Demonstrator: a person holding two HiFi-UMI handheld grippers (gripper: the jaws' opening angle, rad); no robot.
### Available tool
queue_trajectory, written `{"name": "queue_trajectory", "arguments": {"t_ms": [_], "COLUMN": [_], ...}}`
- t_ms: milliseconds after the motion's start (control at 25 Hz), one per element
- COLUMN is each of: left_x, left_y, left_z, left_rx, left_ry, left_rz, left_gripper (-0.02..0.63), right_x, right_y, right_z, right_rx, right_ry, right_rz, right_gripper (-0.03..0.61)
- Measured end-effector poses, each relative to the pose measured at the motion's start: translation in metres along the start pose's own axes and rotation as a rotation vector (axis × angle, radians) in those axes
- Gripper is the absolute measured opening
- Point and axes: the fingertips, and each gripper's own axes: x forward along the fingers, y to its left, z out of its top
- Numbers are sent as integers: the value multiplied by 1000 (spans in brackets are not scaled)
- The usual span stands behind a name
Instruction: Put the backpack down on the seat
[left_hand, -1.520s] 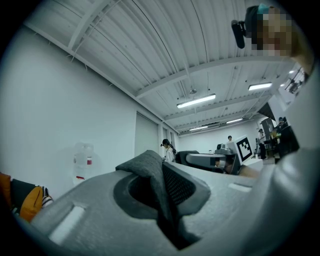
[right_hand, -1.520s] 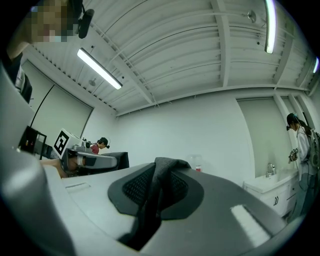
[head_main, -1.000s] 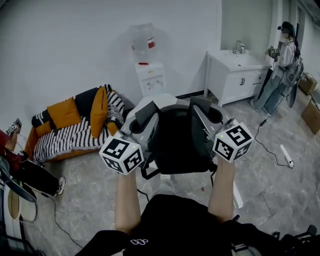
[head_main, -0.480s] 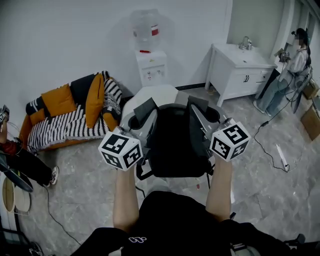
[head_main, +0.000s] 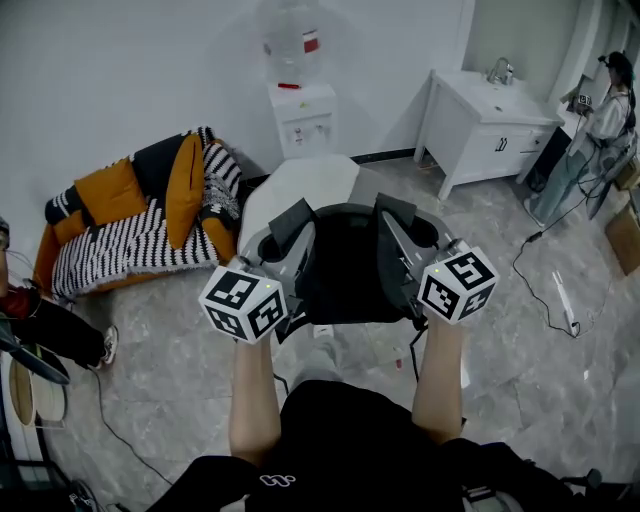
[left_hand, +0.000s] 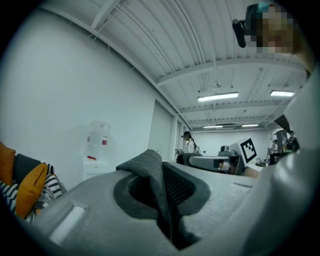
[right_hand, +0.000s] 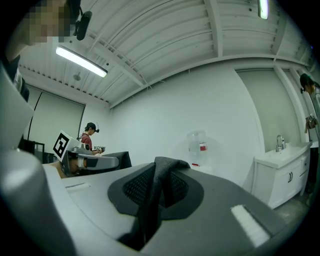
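My left gripper (head_main: 292, 225) is clenched on a dark grey woven shoulder strap (left_hand: 151, 172) of the black fabric backpack (head_main: 345, 265). My right gripper (head_main: 397, 215) is clamped on the other strap (right_hand: 159, 175). The backpack hangs between them over the near edge of the rounded white seat (head_main: 300, 185); I cannot tell whether it touches.

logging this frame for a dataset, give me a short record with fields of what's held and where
held: black backpack, off the floor
left hand-held gripper: shut on left strap
right hand-held gripper: shut on right strap
seat: white, partly hidden behind backpack
nearby: sofa, water dispenser, sink cabinet
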Motion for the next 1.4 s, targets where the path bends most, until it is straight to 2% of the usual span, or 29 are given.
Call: {"name": "queue_trajectory", "arguments": {"t_ms": [240, 400, 560, 720, 1000, 1240, 1400], "left_x": [18, 29, 35, 39, 38, 59, 79], "left_y": [44, 77, 94, 114, 137, 161, 188], "left_z": [-12, -12, -21, -16, -30, -37, -39], "left_rx": [-41, -59, -30, -18, -43, -48, -68], "left_ry": [44, 36, 70, 44, 42, 83, 128], "left_rz": [20, 42, 69, 100, 119, 120, 93], "left_gripper": [32, 32, 32, 32, 32, 32, 32], "right_x": [44, 81, 103, 129, 152, 179, 215], "right_y": [-16, -26, -32, -34, -32, -53, -74], "right_z": [-21, -26, -37, -36, -51, -62, -67], "right_rx": [59, 49, 46, 20, 37, 73, 97], "right_ry": [51, 108, 156, 186, 182, 179, 199], "right_rz": [-4, 13, 9, 32, 44, 47, 39], "right_gripper": [38, 38, 38, 37, 38, 38, 38]}}
